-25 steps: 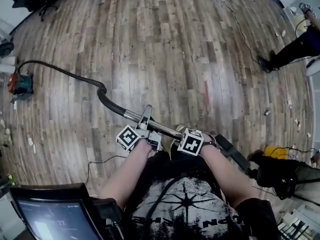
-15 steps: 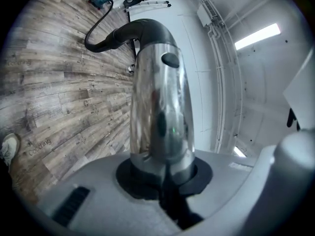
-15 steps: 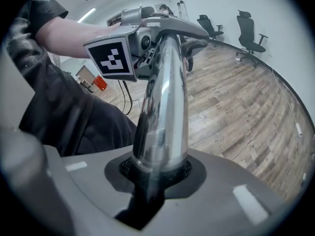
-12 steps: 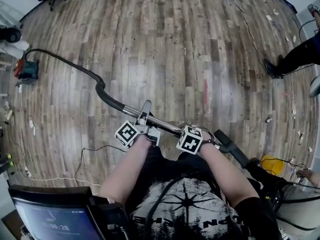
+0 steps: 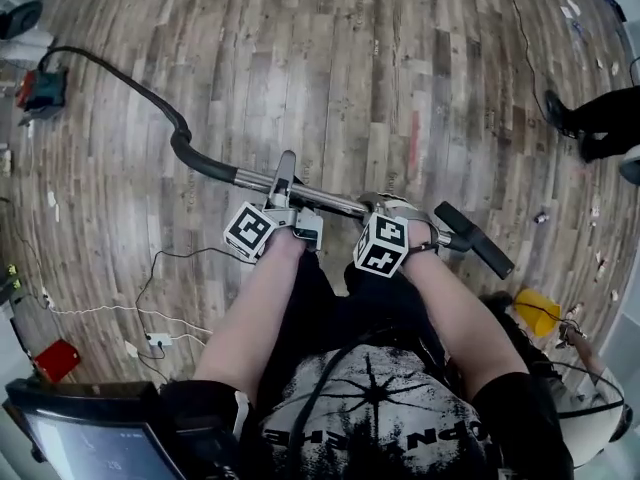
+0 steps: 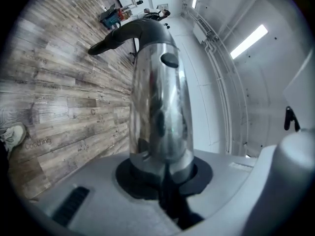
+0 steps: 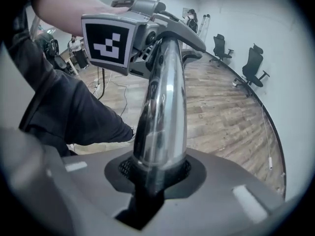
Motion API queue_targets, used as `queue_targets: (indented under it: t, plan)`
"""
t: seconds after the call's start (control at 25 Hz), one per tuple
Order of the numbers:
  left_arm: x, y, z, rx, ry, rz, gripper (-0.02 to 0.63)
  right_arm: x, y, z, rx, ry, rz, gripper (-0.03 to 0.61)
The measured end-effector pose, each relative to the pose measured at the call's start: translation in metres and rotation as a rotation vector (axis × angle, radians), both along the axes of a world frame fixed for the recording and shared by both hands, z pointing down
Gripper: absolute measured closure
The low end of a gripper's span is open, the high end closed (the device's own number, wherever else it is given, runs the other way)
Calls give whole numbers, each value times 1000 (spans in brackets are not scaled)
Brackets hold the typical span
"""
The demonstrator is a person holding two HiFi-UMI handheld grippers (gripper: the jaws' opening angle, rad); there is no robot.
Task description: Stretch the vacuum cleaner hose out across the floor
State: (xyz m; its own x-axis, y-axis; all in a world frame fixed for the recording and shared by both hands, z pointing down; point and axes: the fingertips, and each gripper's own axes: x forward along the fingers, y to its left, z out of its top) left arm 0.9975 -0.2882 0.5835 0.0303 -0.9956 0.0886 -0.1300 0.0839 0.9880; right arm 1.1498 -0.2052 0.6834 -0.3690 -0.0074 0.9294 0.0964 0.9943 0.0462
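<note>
A red vacuum cleaner (image 5: 40, 88) stands on the wooden floor at the far left. Its black hose (image 5: 130, 88) runs from it to a curved black handle (image 5: 195, 158), then into a chrome tube (image 5: 320, 201) that ends in a black floor nozzle (image 5: 478, 240). My left gripper (image 5: 283, 186) is shut on the chrome tube (image 6: 157, 107) near the handle bend (image 6: 133, 31). My right gripper (image 5: 388, 210) is shut on the same tube (image 7: 162, 117) nearer the nozzle. The left gripper's marker cube (image 7: 109, 42) shows in the right gripper view.
A person's legs (image 5: 600, 118) stand at the right edge. A yellow object (image 5: 538, 308) and dark gear lie at the lower right. Thin cables (image 5: 150, 303) and a red box (image 5: 58, 358) lie at the lower left. Office chairs (image 7: 256, 63) line the wall.
Both grippers have carried the tube away from the vacuum cleaner and a little lower. The hose now lies straighter across the floor. Both grips stay the same.
</note>
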Motion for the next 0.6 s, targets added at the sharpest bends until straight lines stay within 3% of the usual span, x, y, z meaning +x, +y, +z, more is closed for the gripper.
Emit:
queue_targets:
  t: [0.16, 0.36, 0.52, 0.6]
  plan:
    - [3, -25, 15, 12, 5, 160, 558, -11, -16, 12, -46, 6, 64, 489]
    - [30, -25, 55, -77, 20, 449, 448, -1, -31, 32, -32, 85, 90, 489]
    - [47, -12, 85, -120, 68, 539, 420, 17, -61, 53, -37, 132, 136, 489]
    - [57, 2, 104, -119, -2, 609, 452, 31, -74, 70, -49, 143, 159, 489]
